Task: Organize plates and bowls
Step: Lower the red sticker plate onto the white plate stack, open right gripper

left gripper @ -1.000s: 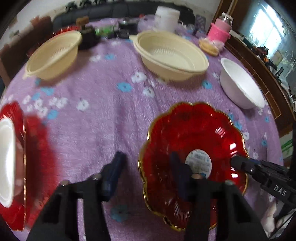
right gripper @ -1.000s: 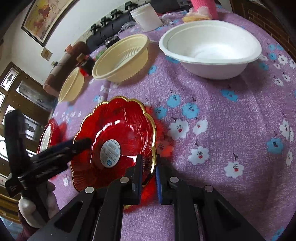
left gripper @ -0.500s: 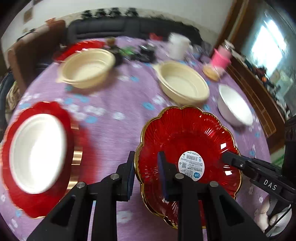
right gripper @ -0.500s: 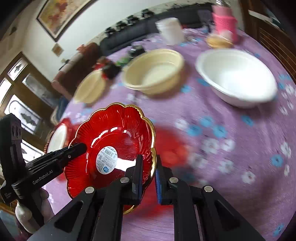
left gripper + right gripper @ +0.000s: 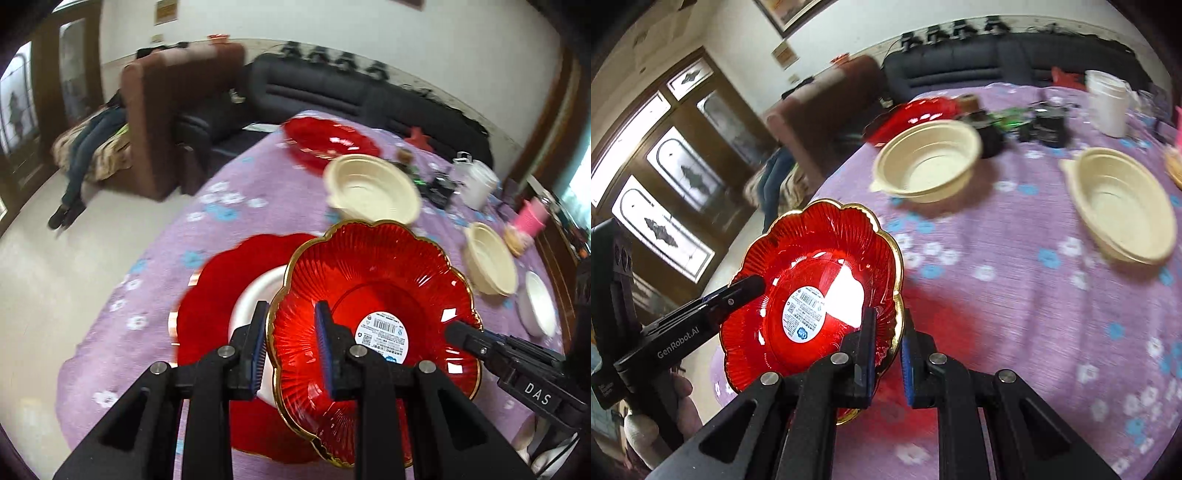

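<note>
A red scalloped plate with a gold rim and a white sticker (image 5: 376, 295) (image 5: 812, 284) hangs in the air, held by both grippers. My left gripper (image 5: 290, 350) is shut on its left rim. My right gripper (image 5: 888, 354) is shut on its right rim. Below it in the left wrist view lies another red plate (image 5: 214, 295) on the purple cloth with a white bowl (image 5: 255, 295) in it, partly hidden by the held plate.
Two cream bowls (image 5: 931, 162) (image 5: 1123, 206) and a small white bowl (image 5: 539, 304) sit on the purple flowered table (image 5: 1015, 295). A third red plate (image 5: 325, 138), a white tub (image 5: 1106, 103) and a pink cup (image 5: 532, 218) stand at the far side. The table edge drops off to the left.
Both grippers have carried the red plate up and leftward; it now hangs over the red plate holding the white bowl. The left gripper closed on the rim after the first frame.
</note>
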The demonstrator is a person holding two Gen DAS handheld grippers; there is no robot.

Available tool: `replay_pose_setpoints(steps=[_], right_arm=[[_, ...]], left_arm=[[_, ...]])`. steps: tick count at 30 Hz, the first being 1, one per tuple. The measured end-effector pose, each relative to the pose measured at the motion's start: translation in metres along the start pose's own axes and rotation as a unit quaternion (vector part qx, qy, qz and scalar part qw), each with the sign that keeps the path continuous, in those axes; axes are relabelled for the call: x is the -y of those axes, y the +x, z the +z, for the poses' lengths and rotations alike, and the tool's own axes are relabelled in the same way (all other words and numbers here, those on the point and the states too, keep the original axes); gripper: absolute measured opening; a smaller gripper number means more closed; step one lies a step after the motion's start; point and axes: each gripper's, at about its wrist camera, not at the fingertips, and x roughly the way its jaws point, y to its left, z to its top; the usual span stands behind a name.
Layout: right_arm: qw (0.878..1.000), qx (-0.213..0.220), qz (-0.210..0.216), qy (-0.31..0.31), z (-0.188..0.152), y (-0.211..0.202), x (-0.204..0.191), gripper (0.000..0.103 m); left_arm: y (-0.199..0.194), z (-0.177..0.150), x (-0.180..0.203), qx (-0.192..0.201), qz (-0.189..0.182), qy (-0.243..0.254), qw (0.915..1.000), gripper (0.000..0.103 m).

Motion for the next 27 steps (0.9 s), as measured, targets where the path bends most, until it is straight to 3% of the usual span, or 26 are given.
replay_pose_setpoints(steps=[8, 19, 21, 27], right_arm=[[0.999, -0.033, -0.016, -0.016, 0.004, 0.045, -0.019, 0.014], [0.999, -0.035, -0.030, -0.021, 0.006, 0.052, -0.018, 0.015], [0.999, -0.032, -0.031, -0.027, 0.005, 0.053, -0.020, 0.016], [0.999, -0.011, -0.037, -0.029, 0.003, 0.051, -0.022, 0.018]], left_arm=[[0.031, -0.001, -0.031, -0.025, 0.007, -0.025, 0.9993, 0.023], [0.038, 0.000, -0.031, -0.023, 0.012, -0.020, 0.9995, 0.023], [0.038, 0.000, -0.031, -0.022, 0.015, -0.018, 0.9995, 0.029], [0.030, 0.000, -0.027, -0.001, 0.050, -0.002, 0.9987, 0.059]])
